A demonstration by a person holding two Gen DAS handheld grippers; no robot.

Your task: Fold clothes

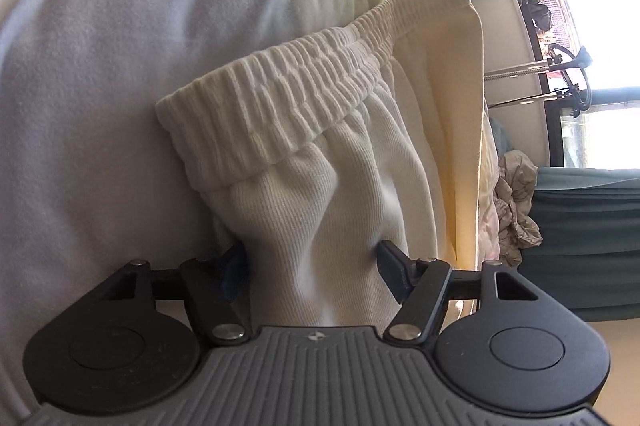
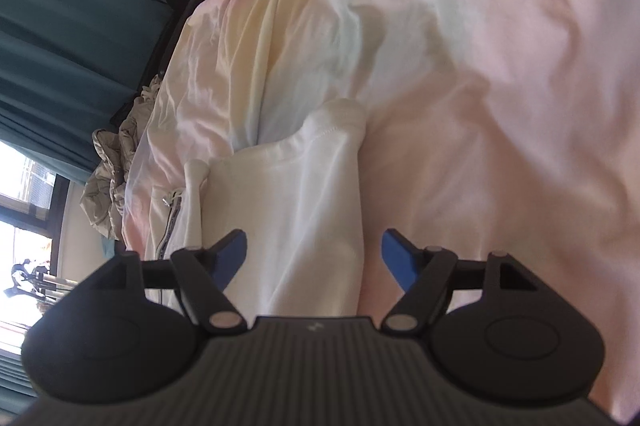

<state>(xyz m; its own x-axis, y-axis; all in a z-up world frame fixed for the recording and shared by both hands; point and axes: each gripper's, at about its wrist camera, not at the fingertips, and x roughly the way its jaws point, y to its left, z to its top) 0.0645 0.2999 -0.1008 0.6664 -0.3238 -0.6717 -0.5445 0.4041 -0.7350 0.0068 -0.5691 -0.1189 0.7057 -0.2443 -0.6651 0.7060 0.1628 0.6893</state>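
Note:
A cream garment with a ribbed elastic waistband (image 1: 280, 94) fills the left wrist view, lying over a pale bed cover (image 1: 92, 66). My left gripper (image 1: 312, 262) stands wide, a bunch of the cream cloth (image 1: 320, 210) between its blue pads. The left pad is half buried in the fabric and the right pad (image 1: 390, 266) dents it. In the right wrist view a white folded garment (image 2: 296, 194) lies on the pastel sheet (image 2: 480, 106). My right gripper (image 2: 314, 250) is open over the garment's near end, and neither of its pads touches the cloth.
A crumpled grey cloth (image 2: 112, 166) lies at the bed's edge, also in the left wrist view as the grey cloth (image 1: 516, 210). A white zippered piece (image 2: 168, 222) sits left of the folded garment. Teal curtains (image 2: 72, 46) and a bright window (image 1: 592, 26) lie beyond.

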